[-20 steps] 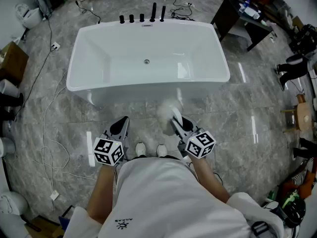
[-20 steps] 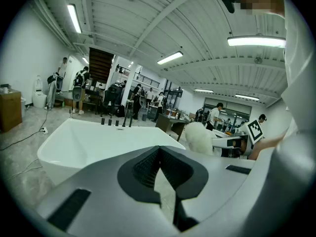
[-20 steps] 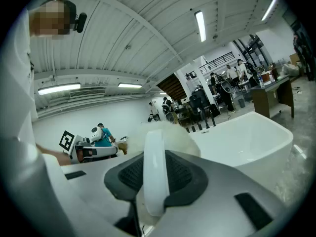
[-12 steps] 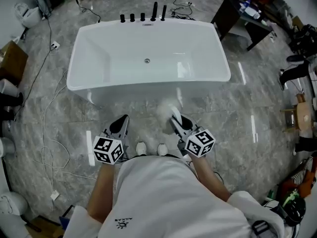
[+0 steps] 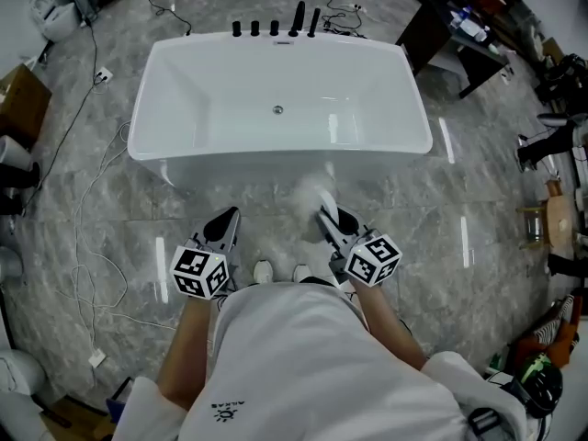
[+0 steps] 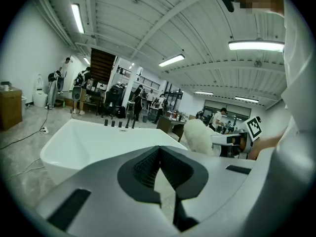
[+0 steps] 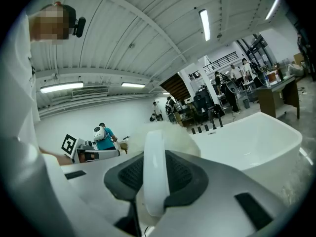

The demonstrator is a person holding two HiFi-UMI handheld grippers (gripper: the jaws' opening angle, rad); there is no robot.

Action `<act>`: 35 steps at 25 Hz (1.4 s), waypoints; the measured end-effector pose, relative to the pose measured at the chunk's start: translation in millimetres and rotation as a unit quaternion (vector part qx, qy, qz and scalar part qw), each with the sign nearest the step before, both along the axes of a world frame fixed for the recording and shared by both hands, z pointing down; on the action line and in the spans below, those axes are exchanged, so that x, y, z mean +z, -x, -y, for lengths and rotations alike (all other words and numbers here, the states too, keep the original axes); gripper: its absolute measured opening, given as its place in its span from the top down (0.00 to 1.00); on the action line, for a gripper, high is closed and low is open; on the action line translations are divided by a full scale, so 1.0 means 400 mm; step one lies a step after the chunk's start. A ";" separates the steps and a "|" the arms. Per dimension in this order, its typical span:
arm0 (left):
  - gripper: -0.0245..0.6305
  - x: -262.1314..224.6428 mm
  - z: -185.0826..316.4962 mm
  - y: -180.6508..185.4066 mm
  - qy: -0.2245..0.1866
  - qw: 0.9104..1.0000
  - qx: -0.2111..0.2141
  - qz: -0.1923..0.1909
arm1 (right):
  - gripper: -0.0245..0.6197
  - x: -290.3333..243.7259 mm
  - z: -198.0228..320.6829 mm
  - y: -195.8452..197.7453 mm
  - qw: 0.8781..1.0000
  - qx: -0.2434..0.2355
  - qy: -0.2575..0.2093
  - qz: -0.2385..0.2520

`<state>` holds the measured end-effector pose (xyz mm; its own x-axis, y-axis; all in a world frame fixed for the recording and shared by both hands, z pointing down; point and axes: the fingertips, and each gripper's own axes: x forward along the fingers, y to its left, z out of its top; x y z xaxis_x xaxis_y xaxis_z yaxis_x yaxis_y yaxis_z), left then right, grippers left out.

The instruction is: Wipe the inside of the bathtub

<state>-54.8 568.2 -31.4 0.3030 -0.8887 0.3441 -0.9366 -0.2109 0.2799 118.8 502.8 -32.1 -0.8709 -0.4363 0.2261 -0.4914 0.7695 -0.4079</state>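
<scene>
A white rectangular bathtub point(image 5: 165, 145) stands on the grey marble floor in front of me, with a drain point(image 5: 277, 109) in its bottom and black taps point(image 5: 276, 24) on the far rim. My right gripper point(image 5: 323, 217) is shut on the white handle point(image 7: 154, 177) of a fluffy white duster point(image 5: 309, 197), held above the floor just short of the tub's near wall. The duster point(image 6: 201, 137) also shows in the left gripper view. My left gripper point(image 5: 223, 225) is shut with nothing in it, level with the right one. Both point at the tub point(image 6: 89, 142).
Cables point(image 5: 87, 209) trail over the floor left of the tub. A cardboard box point(image 5: 20, 99) sits at the far left, a dark desk point(image 5: 450, 35) at the back right. Several people point(image 6: 79, 85) stand beyond the tub. My shoes point(image 5: 280, 272) are between the grippers.
The view has shifted slightly, so the tub sits a little nearer. Both grippers keep their places and the duster stays in the right one.
</scene>
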 end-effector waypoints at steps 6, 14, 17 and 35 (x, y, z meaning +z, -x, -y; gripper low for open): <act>0.95 -0.003 -0.027 0.094 -0.006 1.000 -0.020 0.002 | 0.82 0.003 -0.009 0.081 1.000 -0.017 -0.001 -0.007; 0.95 0.028 -0.132 0.252 0.007 0.994 -0.109 0.003 | 0.82 0.012 -0.012 0.267 0.994 -0.106 -0.004 -0.003; 0.95 0.042 -0.155 0.292 0.017 0.989 -0.145 0.004 | 0.82 0.020 0.011 0.336 0.990 -0.143 -0.002 -0.001; 0.95 0.050 0.094 0.471 0.049 0.944 -0.325 0.017 | 0.82 0.103 0.338 0.673 0.936 -0.350 0.036 -0.015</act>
